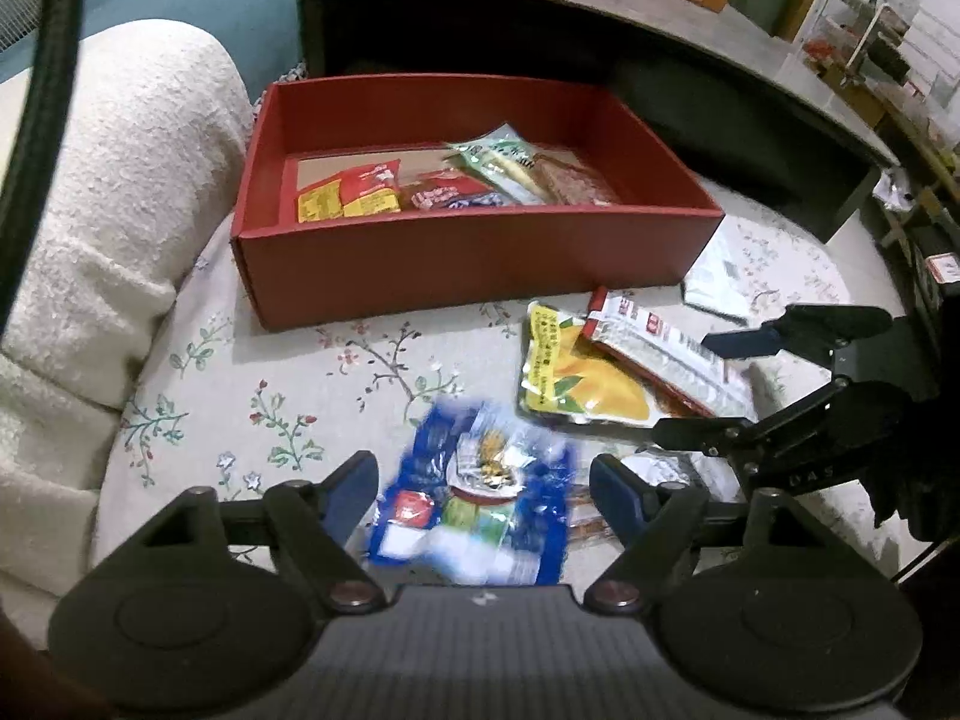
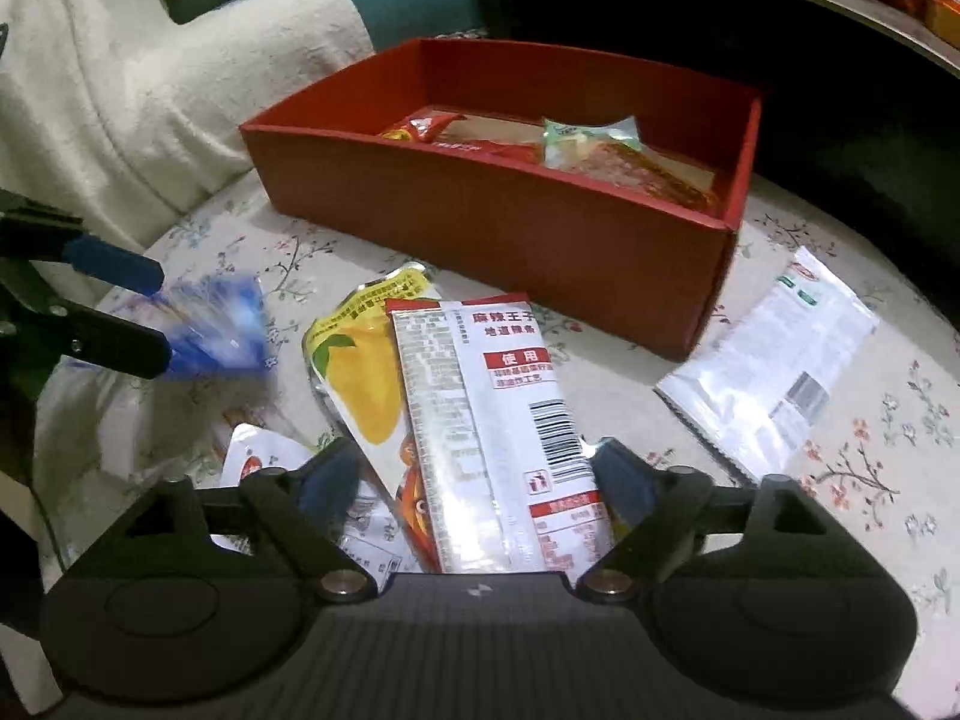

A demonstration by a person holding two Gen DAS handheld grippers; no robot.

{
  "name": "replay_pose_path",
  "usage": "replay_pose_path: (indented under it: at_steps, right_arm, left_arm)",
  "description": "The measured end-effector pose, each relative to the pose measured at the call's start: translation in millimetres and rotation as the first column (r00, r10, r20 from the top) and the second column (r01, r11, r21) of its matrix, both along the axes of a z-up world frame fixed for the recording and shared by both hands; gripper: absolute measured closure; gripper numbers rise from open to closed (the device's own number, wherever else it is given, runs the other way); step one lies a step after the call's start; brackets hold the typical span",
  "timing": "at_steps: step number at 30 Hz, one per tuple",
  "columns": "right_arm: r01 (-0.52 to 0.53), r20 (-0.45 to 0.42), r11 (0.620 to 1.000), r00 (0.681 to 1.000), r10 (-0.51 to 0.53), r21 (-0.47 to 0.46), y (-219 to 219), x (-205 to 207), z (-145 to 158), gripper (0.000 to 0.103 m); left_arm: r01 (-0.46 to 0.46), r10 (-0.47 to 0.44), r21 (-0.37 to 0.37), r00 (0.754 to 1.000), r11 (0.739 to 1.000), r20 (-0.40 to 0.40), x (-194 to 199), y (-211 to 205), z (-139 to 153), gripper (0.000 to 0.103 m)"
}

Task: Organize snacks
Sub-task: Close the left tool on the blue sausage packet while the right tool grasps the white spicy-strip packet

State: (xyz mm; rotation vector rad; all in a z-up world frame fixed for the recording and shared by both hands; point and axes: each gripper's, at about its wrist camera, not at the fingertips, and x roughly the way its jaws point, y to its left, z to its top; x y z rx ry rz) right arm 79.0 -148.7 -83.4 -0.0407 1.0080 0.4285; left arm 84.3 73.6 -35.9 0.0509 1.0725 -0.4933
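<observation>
A red box with several snack packets inside sits on the floral cloth. My left gripper is open, its fingers either side of a blurred blue snack packet; that packet also shows in the right wrist view. My right gripper is open over a white and red packet that lies on a yellow mango packet. Both packets show in the left wrist view, the white one and the mango one. The right gripper shows there at the right.
A white flat packet lies right of the box. A small red and white packet lies near my right gripper's left finger. A cream cushion is at the left. A dark low table stands behind the box.
</observation>
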Motion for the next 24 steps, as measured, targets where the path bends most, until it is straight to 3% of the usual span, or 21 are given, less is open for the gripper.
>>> replay_pose_path:
  at_steps: [2,5,6,11,16,21,22,24]
  right_arm:
    - [0.023,-0.023,0.998,1.0,-0.022,0.052,-8,1,3,0.04]
    - [0.063,-0.048,0.992,0.997,-0.058,0.11,-15,0,3,0.045]
    - [0.063,-0.043,0.993,0.997,-0.059,0.102,-14,-1,3,0.046]
    - [0.073,-0.056,0.989,0.996,-0.066,0.126,-15,-1,5,0.048]
    - [0.084,-0.044,0.991,0.996,-0.08,0.106,-13,-1,4,0.048]
    - [0.073,-0.016,0.995,0.997,-0.072,0.066,-5,-2,1,0.046]
    - [0.08,-0.023,0.994,0.997,-0.078,0.077,-7,-1,1,0.045]
    - [0.098,-0.035,0.989,0.995,-0.094,0.113,-12,1,0,0.04]
  left_arm:
    - [0.003,-0.003,-0.009,1.0,1.0,0.01,-1,0,3,0.031]
    - [0.005,-0.005,-0.002,1.0,1.0,0.014,-1,-2,3,0.034]
    - [0.006,-0.007,0.016,1.0,1.0,0.012,-1,-2,1,0.039]
    - [0.025,-0.025,0.015,0.999,1.0,-0.027,-4,2,-7,0.038]
    - [-0.061,0.065,0.166,0.998,0.984,-0.019,-8,-13,-24,0.036]
    - [-0.065,0.067,0.202,0.998,0.977,-0.001,-11,-36,-35,0.034]
    - [-0.073,0.073,0.195,0.997,0.978,0.003,-11,-38,-35,0.035]
    - [-0.088,0.088,0.168,0.996,0.982,0.005,-10,-39,-34,0.053]
